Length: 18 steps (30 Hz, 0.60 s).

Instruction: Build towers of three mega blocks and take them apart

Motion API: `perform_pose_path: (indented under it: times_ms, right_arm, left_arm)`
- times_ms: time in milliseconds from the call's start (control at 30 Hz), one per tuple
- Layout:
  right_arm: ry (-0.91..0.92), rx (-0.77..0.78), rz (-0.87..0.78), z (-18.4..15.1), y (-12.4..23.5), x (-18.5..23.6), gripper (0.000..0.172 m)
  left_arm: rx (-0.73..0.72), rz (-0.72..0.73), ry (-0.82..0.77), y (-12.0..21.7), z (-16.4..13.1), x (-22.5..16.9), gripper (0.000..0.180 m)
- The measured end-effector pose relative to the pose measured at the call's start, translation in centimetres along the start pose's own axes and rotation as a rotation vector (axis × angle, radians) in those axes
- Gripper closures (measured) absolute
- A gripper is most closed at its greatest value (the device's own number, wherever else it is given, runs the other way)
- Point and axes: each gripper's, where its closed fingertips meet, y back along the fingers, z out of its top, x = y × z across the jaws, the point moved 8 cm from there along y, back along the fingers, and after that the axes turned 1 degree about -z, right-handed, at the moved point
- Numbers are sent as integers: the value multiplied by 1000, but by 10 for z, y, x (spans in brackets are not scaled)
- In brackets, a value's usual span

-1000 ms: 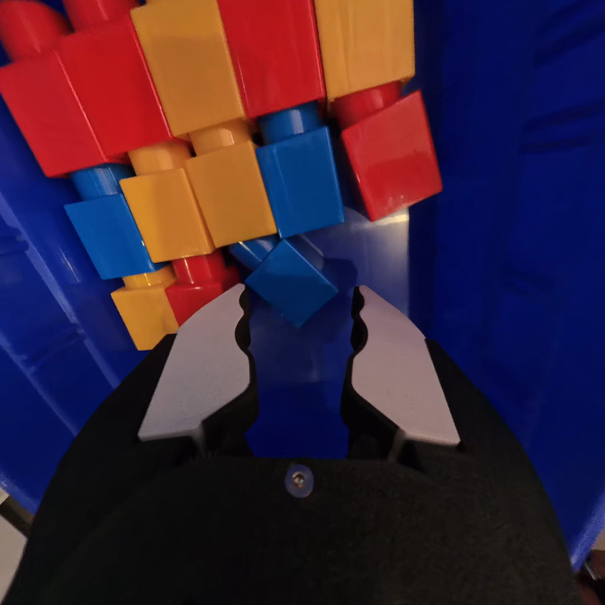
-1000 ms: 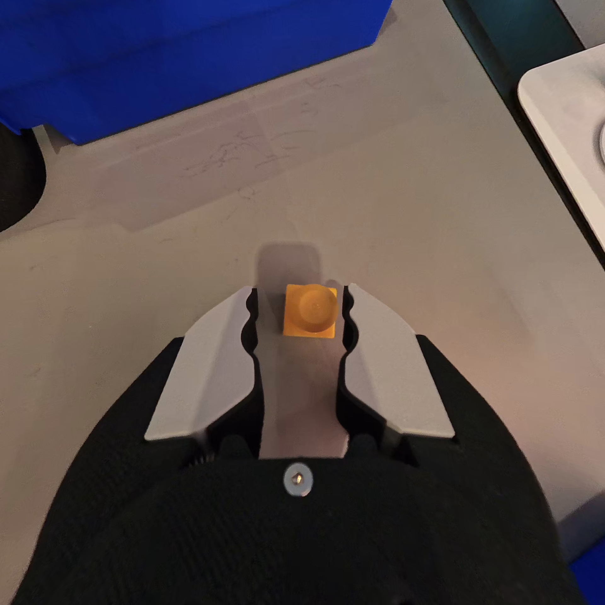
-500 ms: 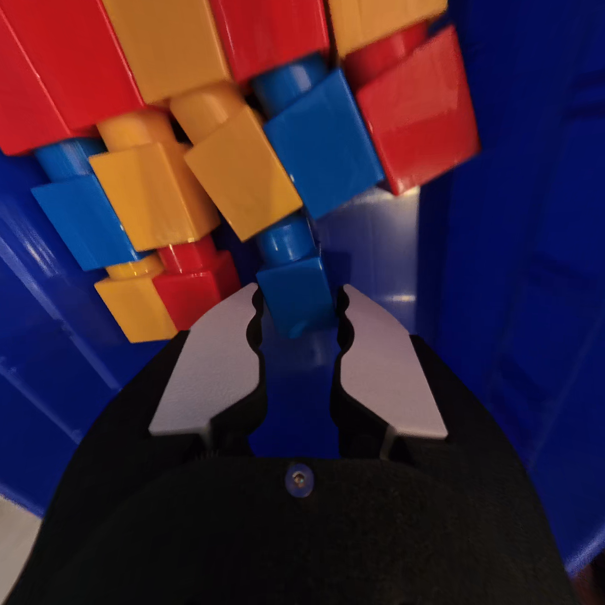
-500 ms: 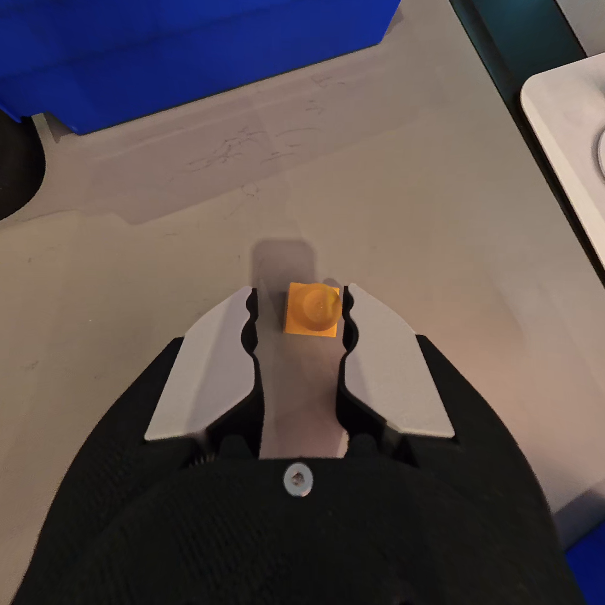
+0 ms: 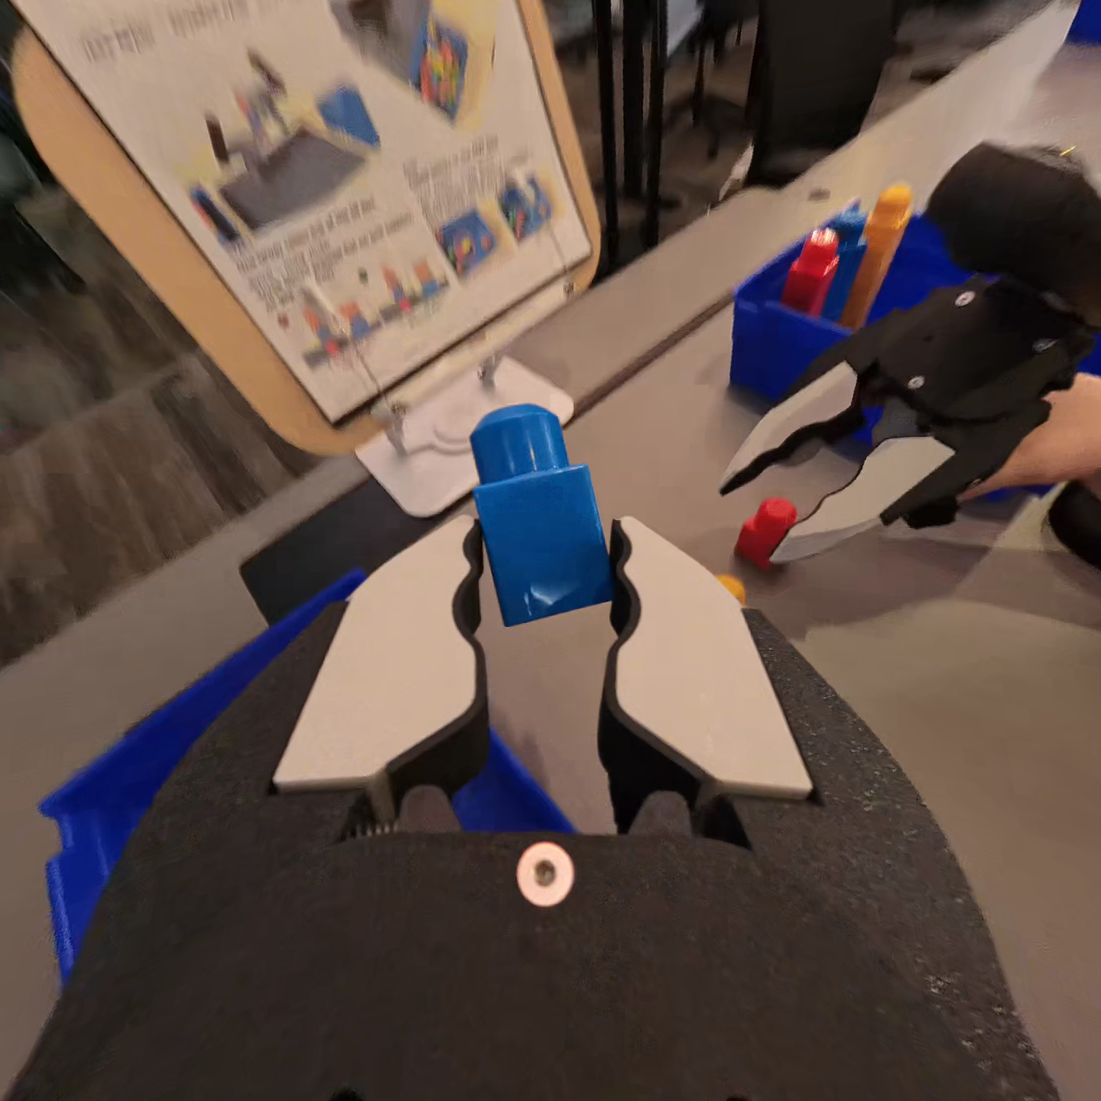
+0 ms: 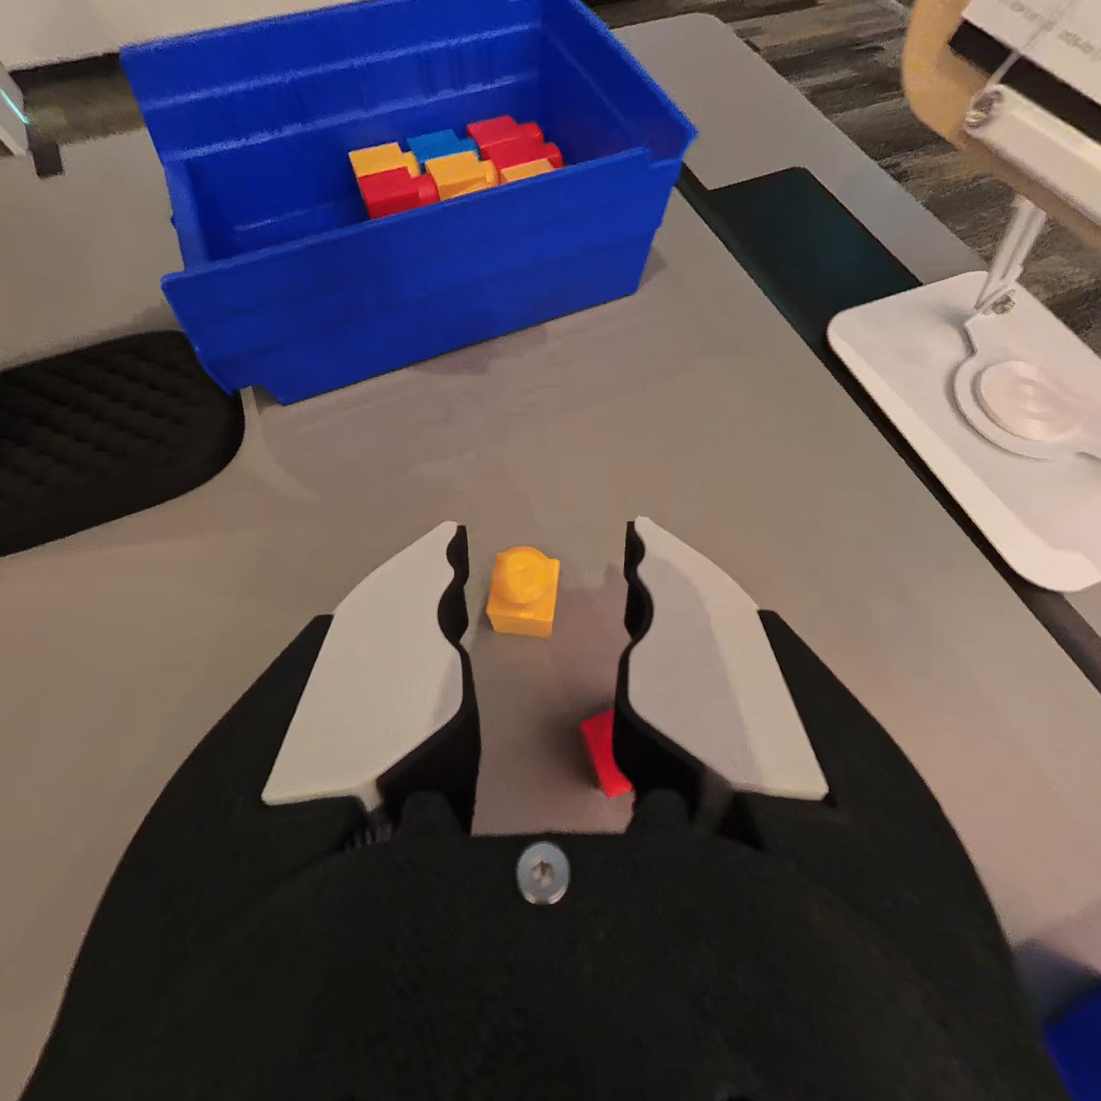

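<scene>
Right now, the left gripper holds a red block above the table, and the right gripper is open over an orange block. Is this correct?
Not quite: the block in the left gripper is blue, not red, as the left wrist view shows. The rest holds: the right gripper is open over the orange block on the table.

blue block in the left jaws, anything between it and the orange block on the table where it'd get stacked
Nothing sits on the orange block; its stud is bare. But the right gripper hangs open right over it, a finger on each side without touching, so the blue block held by the left gripper would meet those jaws first. A red block stands beside it.
</scene>
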Motion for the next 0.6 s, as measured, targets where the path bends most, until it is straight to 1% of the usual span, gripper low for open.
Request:
perform_pose_path:
  times_ms: [33, 100, 167, 200, 233, 300, 367, 433, 467, 533, 600]
  right_arm:
    - [-18, -9, 1, -1, 3, -5, 120]
    - [-42, -6, 16, -4, 6, -10, 120]
    - [-26, -6, 27, -4, 6, -10, 120]
    - [-11, -31, 31, -2, 7, -8, 120]
    - [2, -82, 58, 3, 10, -4, 120]
    - [4, -267, 173, 21, 24, 8, 120]
    - [-19, -479, 293, 38, 48, 17, 122]
    - [-62, -647, 353, 48, 73, 17, 132]
    - [-85, -707, 381, 50, 82, 17, 138]
    - [-124, -763, 440, 52, 90, 17, 138]
    - [-149, -752, 482, 52, 87, 18, 133]
  left_arm:
    - [-27, -9, -2, -2, 4, -5, 140]
    - [-25, -94, 29, -7, 6, -14, 140]
    - [-50, -167, 59, -11, 7, -18, 140]
    - [-73, -225, 70, -12, 9, -22, 141]
    - [-96, -306, 81, -12, 11, -28, 141]
    - [-135, -473, 94, -13, 16, -43, 141]
    - [-135, -552, 73, -16, 18, -55, 141]
    - [-119, -599, 39, -21, 18, -67, 141]
    - [-110, -619, 33, -23, 18, -72, 141]
    - [-99, -662, 20, -28, 18, -83, 141]
    - [-90, -695, 13, -33, 18, -91, 141]
